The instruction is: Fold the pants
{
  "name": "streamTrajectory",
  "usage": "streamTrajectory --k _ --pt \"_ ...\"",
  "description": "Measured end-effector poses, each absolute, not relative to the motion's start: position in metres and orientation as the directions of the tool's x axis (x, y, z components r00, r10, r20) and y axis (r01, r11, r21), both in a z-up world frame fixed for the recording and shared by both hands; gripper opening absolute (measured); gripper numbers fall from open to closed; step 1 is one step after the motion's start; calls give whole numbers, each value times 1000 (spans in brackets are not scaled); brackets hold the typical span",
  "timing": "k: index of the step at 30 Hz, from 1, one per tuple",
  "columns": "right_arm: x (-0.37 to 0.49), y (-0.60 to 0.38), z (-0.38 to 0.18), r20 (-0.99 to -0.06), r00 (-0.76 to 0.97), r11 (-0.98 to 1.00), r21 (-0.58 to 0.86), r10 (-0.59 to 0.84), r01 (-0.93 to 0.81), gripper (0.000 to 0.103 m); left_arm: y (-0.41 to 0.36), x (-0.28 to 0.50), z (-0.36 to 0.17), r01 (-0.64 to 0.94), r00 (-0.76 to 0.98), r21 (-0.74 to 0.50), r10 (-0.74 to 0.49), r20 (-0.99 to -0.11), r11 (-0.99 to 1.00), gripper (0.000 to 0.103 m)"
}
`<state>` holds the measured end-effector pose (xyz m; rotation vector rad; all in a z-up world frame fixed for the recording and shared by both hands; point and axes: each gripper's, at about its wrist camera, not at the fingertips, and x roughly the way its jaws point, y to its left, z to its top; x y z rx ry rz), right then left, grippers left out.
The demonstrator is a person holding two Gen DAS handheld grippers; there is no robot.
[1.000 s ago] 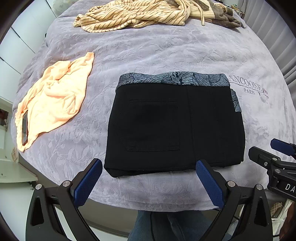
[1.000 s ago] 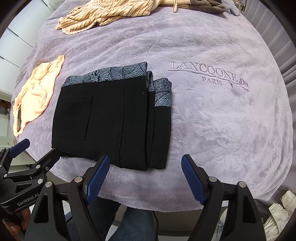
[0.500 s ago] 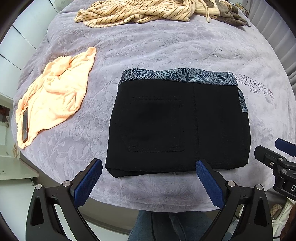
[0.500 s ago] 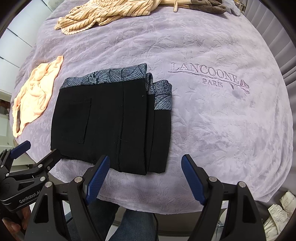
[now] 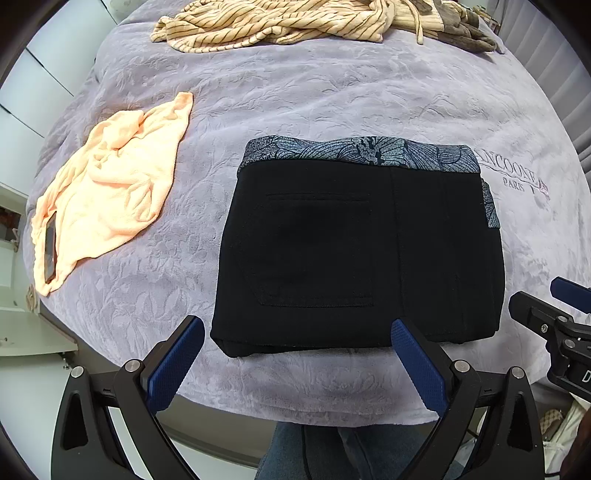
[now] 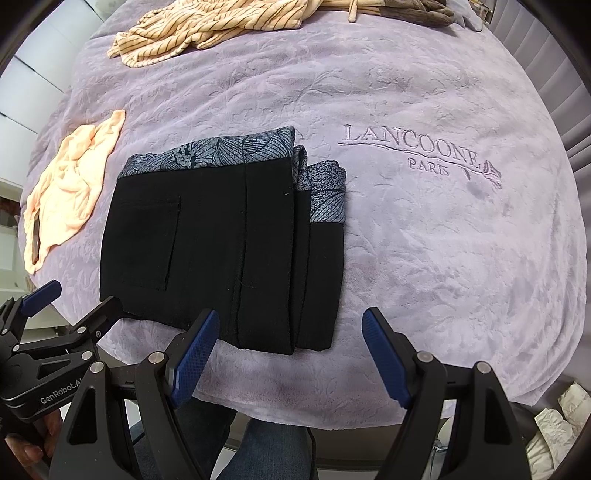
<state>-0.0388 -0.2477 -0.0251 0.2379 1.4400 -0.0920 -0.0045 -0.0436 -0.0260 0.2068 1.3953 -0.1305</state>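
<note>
While both grippers hang above the near edge of the bed, neither touches cloth. Left gripper (image 5: 297, 352): jaws spread wide, nothing between the blue pads (image 5: 419, 365). Right gripper (image 6: 290, 345): also wide apart, empty. Black pants (image 5: 354, 251) lie folded into a compact rectangle on the lilac blanket (image 5: 332, 103), patterned grey waistband (image 5: 362, 155) on the far side, back pocket facing up. Peach garment (image 5: 107, 195) lies crumpled well to the left of the pants. Striped garment (image 5: 273, 26) heaped at the far edge. Embroidered lettering (image 6: 413, 151) right of the pants.
</note>
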Motion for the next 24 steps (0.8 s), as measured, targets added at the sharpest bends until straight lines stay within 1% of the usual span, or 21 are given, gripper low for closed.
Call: streamTrajectory --k 24 --pt "-36 -245 -28 -989 124 974 102 78 202 82 -46 -1 -31 220 160 65 30 -987 973 101"
